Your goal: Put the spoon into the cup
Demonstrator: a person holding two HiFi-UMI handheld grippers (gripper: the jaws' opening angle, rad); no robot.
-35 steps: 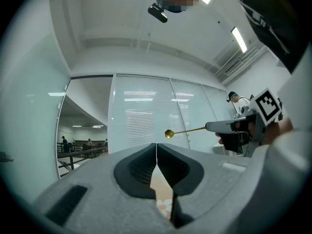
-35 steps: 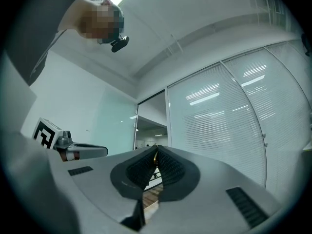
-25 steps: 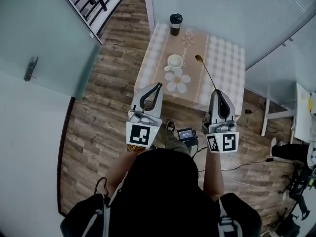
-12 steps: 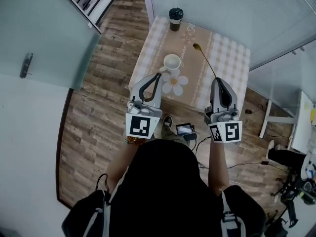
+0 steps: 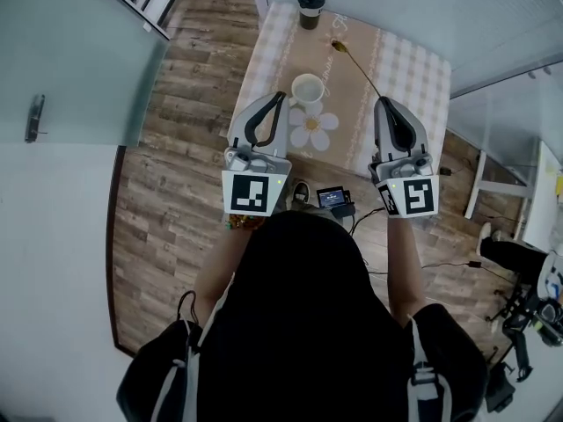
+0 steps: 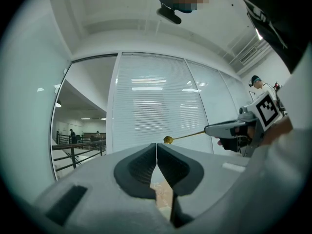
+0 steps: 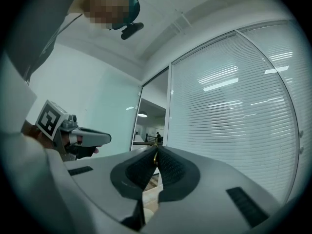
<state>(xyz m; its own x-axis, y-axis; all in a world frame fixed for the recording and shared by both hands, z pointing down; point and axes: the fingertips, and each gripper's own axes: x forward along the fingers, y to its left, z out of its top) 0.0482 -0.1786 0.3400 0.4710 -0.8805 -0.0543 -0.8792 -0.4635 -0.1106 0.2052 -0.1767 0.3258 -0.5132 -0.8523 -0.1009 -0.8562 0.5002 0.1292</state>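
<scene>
A white cup [image 5: 307, 89] stands on the small table [image 5: 413, 69], beside a daisy print on the cloth. My right gripper [image 5: 383, 101] is shut on the handle end of a thin gold spoon [image 5: 356, 67]. The spoon's bowl hangs over the table's far half, beyond and to the right of the cup. In the right gripper view, the gold handle shows between the closed jaws of that gripper [image 7: 156, 150]. My left gripper [image 5: 282, 96] is shut and holds nothing, close to the cup's left side. The left gripper view looks past its own jaws [image 6: 156, 145] at the spoon [image 6: 168, 140].
A dark lidded cup [image 5: 310, 3] stands at the table's far edge. A small black device [image 5: 332, 199] with cables lies on the wood floor by the person's feet. A glass door [image 5: 35, 117] is at the left, and blinds line the glass wall behind the table.
Both grippers have come up closer to the head camera and stand further over the table. The spoon stays in the right gripper, its bowl now farther past the cup.
</scene>
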